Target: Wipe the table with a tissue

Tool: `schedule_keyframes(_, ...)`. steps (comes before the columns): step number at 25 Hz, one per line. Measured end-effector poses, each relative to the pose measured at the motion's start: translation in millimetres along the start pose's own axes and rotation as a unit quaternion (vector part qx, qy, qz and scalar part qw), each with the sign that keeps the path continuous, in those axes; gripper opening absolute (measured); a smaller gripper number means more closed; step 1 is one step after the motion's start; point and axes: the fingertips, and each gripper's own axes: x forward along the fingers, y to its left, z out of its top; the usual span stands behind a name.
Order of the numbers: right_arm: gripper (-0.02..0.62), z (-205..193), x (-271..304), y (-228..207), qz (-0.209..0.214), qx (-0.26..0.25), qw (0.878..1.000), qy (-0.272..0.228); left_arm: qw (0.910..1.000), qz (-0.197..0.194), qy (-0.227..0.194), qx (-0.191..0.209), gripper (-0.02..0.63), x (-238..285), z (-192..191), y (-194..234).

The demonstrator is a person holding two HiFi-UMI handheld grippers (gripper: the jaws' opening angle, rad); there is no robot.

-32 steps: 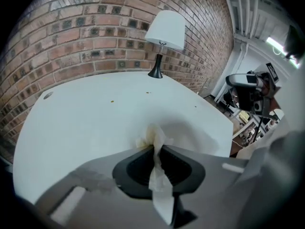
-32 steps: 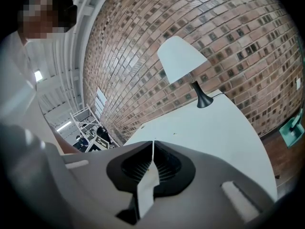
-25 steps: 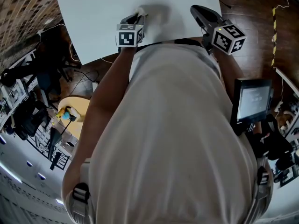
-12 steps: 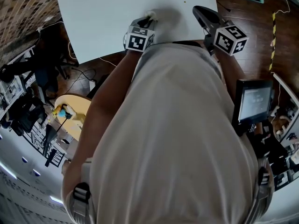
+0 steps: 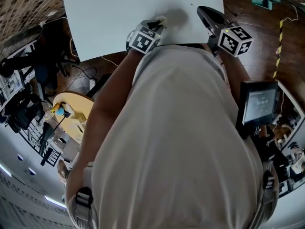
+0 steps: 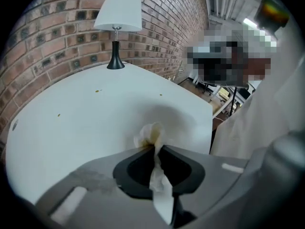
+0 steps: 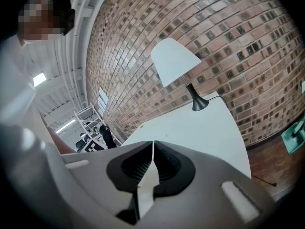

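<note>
Left gripper view puts us mid-wipe, we judge: the left tool (image 6: 155, 147) is clamped tight on the one tissue (image 6: 148, 133), whose wad presses on the tabletop (image 6: 71, 123) near its edge. Next we should drag it across the rest, keeping pressure. We count two tools and one lamp (image 6: 117, 13); the right tool (image 7: 152, 144) is closed and empty.

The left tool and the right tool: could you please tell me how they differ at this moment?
The left tool is shut on a tissue; the right tool is shut on nothing. The left tool holds its tissue against the white table; the right tool touches nothing. Both have their jaws together.
</note>
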Motion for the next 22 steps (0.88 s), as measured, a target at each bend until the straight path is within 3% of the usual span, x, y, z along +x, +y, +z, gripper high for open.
schedule_keyframes(3,0.015,0.5,1.9,-0.7,0.000,0.002,1.000,-0.001,0.9997,0.017,0.013,0.009,0.038,-12.7,-17.5,16.1)
schedule_keyframes(8,0.015,4.0,5.3,0.1,0.003,0.003,1.000,-0.003,0.9959,0.080,0.015,-0.039,0.038,-37.6,-44.3,63.9)
schedule_keyframes(16,0.015,10.1,20.2,7.8,0.003,-0.002,1.000,-0.003,0.9825,0.138,-0.023,-0.123,0.038,-60.2,-44.9,116.7)
schedule_keyframes(22,0.015,11.0,74.7,26.9,0.016,0.000,1.000,0.001,0.9758,0.164,-0.050,-0.136,0.038,-95.1,-43.4,173.7)
